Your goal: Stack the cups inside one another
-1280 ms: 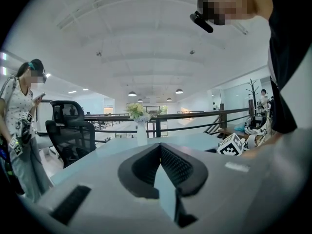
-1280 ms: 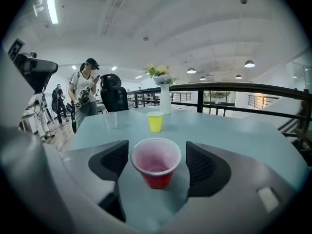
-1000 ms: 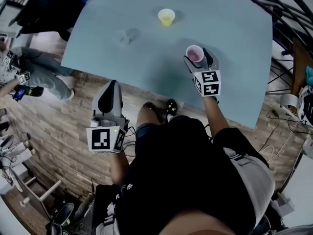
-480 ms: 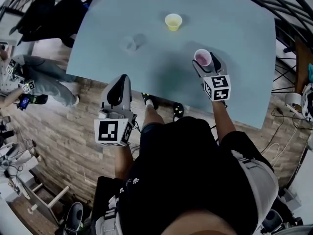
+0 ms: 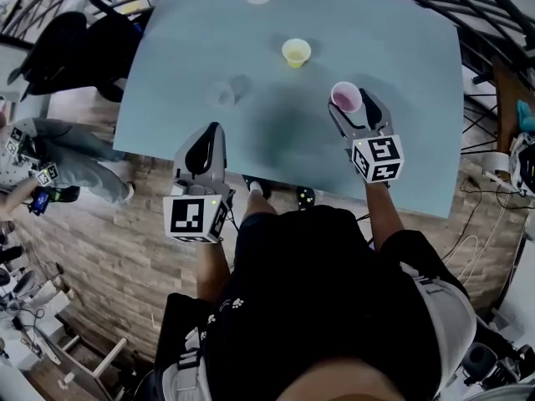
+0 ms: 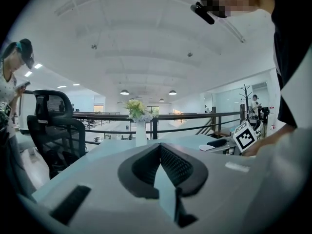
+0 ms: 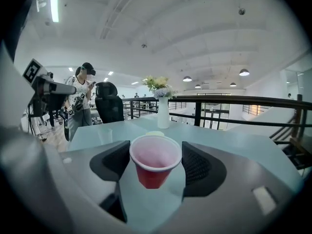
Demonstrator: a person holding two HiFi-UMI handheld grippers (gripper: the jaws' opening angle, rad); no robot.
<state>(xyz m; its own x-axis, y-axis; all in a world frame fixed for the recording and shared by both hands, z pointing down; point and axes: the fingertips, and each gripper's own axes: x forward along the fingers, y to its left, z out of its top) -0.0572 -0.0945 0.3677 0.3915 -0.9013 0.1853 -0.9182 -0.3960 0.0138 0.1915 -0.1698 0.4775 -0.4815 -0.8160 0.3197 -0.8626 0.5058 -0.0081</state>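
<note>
Right gripper (image 5: 351, 105): jaws are closing on the red thin-walled plastic cup with the pale pink inside (image 7: 155, 162). The cup is sitting upright between the pads, mouth up, its rim touching both. I cannot tell whether its base is clearing the pale blue tabletop (image 5: 401, 65).

Handling, as a judgement: the cup is looking very light and springy. Its wall is likely to buckle under a hard squeeze, and its slick taper is likely to slip from a weak one. The best hold is high on the wall, just under the rolled rim where it is stiffest, with pads on opposite sides. That is roughly where they are sitting now.

Left gripper (image 6: 160, 147): jaws are resting together with nothing between them. It is hanging at the tabletop's near edge, well left of the right gripper.

Ahead of the right gripper and slightly left, a small yellow plastic cup (image 5: 296, 53) is standing upright. Further left, ahead of the left gripper, a clear plastic cup (image 5: 224, 93) is standing. Farthest off, a white vase of flowers (image 7: 163, 113) is standing.
</note>
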